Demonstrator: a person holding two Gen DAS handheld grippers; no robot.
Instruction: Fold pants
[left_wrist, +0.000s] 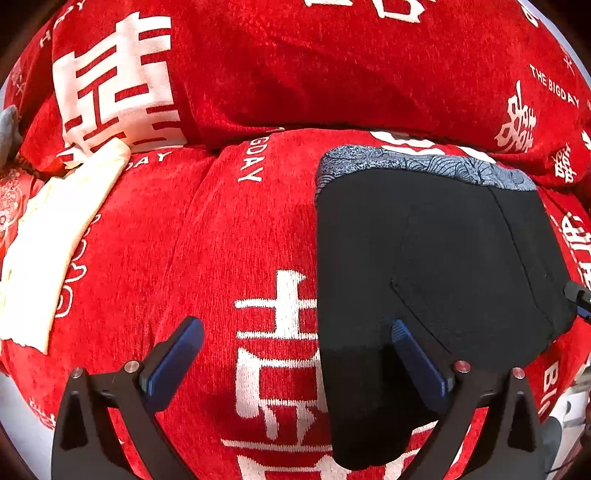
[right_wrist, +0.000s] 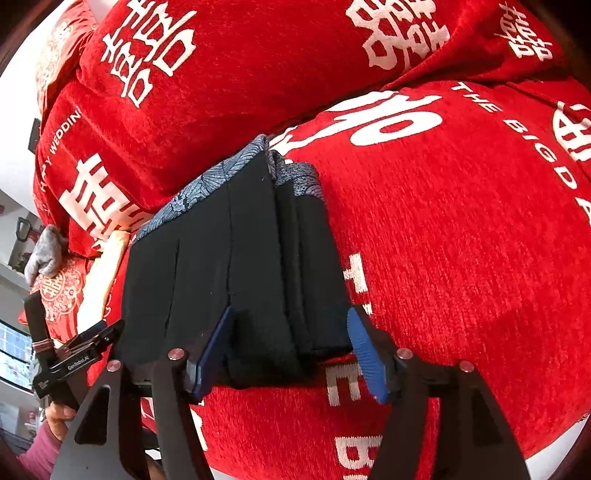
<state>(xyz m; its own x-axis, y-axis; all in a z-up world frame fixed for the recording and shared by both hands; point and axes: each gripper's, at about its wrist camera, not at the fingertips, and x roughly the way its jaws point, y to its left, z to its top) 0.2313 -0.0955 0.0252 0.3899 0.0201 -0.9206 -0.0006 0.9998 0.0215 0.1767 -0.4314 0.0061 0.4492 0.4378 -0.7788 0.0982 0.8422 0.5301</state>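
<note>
While the folded black pants (left_wrist: 436, 266) lie flat on the red cover (left_wrist: 207, 236) printed with white characters, both grippers stand released above the near edge of the garment. Seen from the left wrist, the left gripper (left_wrist: 295, 328) is spread wide: one blue pad hovers over bare red cloth, the other over the near left corner of the pants, and neither pad presses on fabric. A patterned blue-grey waistband (left_wrist: 424, 162) runs along the far edge of the pants, close to the seam where the red back cushion (left_wrist: 295, 66) meets the seat. A cream-coloured cloth (left_wrist: 51, 236) lies well to the left, apart from the pants. Seen from the right wrist, the right gripper (right_wrist: 288, 332) straddles the near right corner of the pants (right_wrist: 236, 258); its blue pads stand on either side of the stacked folds with visible gaps, so nothing is grasped. The left gripper (right_wrist: 92, 339) appears at the left edge, with a hand (right_wrist: 59, 413) below it. A grey item (right_wrist: 44, 254) rests at far left.
</note>
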